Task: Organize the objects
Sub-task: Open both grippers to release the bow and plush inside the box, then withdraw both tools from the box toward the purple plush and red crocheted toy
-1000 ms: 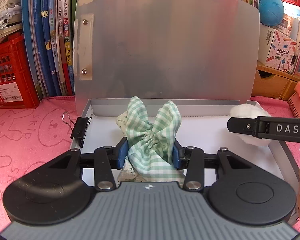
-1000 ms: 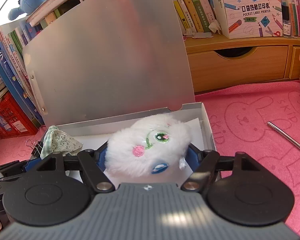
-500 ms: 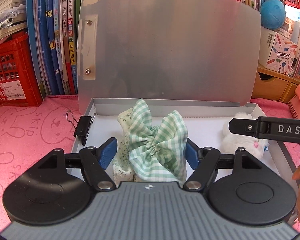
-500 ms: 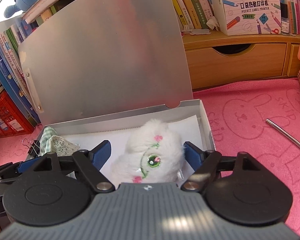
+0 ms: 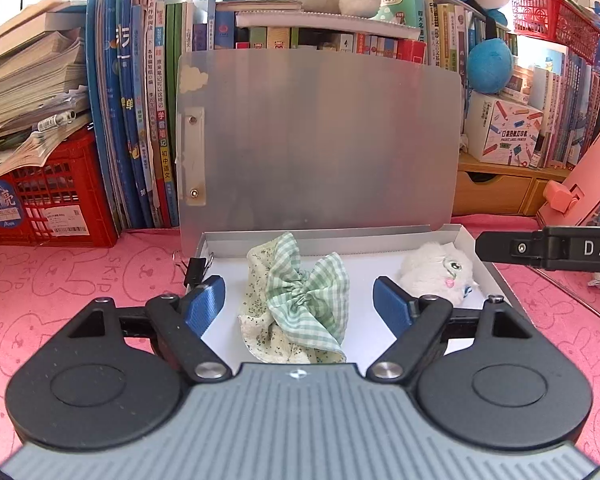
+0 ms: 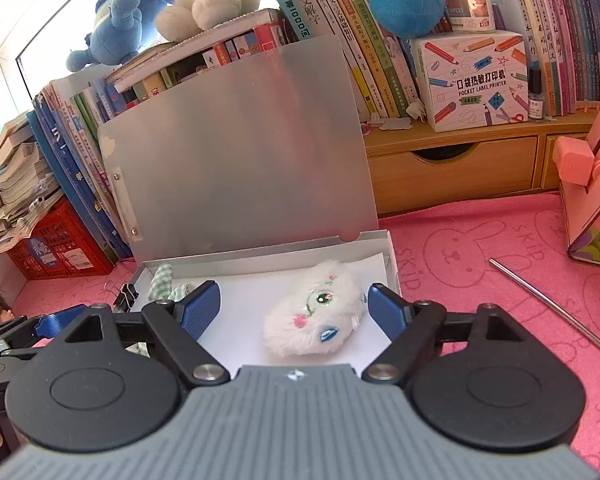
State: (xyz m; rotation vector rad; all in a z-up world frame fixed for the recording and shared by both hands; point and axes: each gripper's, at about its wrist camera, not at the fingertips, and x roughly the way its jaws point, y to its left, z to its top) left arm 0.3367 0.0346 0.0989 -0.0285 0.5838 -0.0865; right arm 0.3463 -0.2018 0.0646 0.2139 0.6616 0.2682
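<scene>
Left wrist view: left gripper (image 5: 299, 305) jaws just opened, released green gingham cloth (image 5: 300, 312) now lying in box (image 5: 466, 236). Right gripper (image 6: 294, 312) likewise spread, white plush (image 6: 314, 316) dropped beside.

Box (image 5: 466, 236) mid floor clear btwn cloth (image 5: 300, 308) at left end & plush (image 6: 316, 316) at right; raised lid (image 5: 320, 140) blocks back edge; clip (image 5: 196, 272) on left rim.

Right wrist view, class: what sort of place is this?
Probably a child's study desk at home: packed books behind, plush toys on top, a pocket label printer box on a wooden drawer unit.
</scene>
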